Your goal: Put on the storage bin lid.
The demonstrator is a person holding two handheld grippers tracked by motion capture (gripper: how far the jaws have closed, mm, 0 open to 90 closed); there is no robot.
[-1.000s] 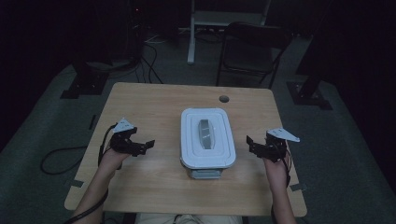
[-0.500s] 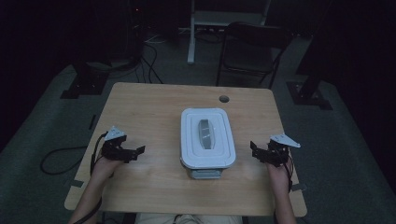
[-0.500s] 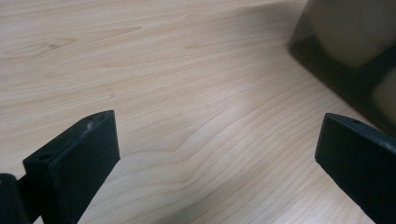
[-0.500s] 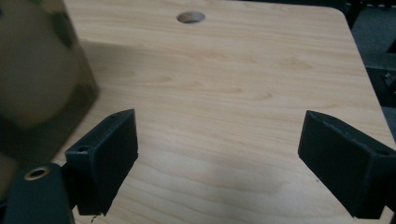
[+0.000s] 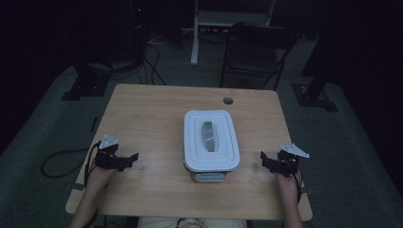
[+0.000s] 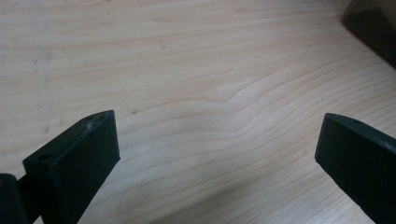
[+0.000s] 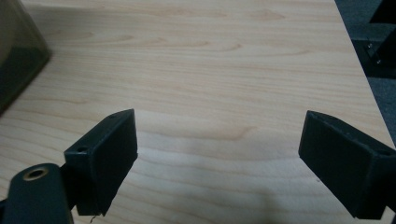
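Note:
A white lidded container (image 5: 210, 142) with a grey inset handle on its lid stands in the middle of the wooden table (image 5: 152, 118). My left gripper (image 5: 130, 160) rests near the table's front left, well apart from the container, jaws pointing at it. In the left gripper view the left gripper (image 6: 219, 149) is open over bare wood, and the container's dark corner (image 6: 373, 23) shows at top right. On the front right, my right gripper (image 5: 263, 162) also faces the container. The right gripper (image 7: 219, 149) is open with nothing between its jaws, the container's edge (image 7: 18, 46) at upper left.
A round cable hole (image 5: 228, 100) sits near the table's far edge. Behind the table are a black chair (image 5: 256, 47), a white stand leg (image 5: 195, 38) and cables on the floor (image 5: 62, 156). The table's right edge (image 7: 359, 70) lies close to my right gripper.
Both hands have drawn back toward the table's near edge, the left one also drifting left. The jaws stay open and the container has not moved.

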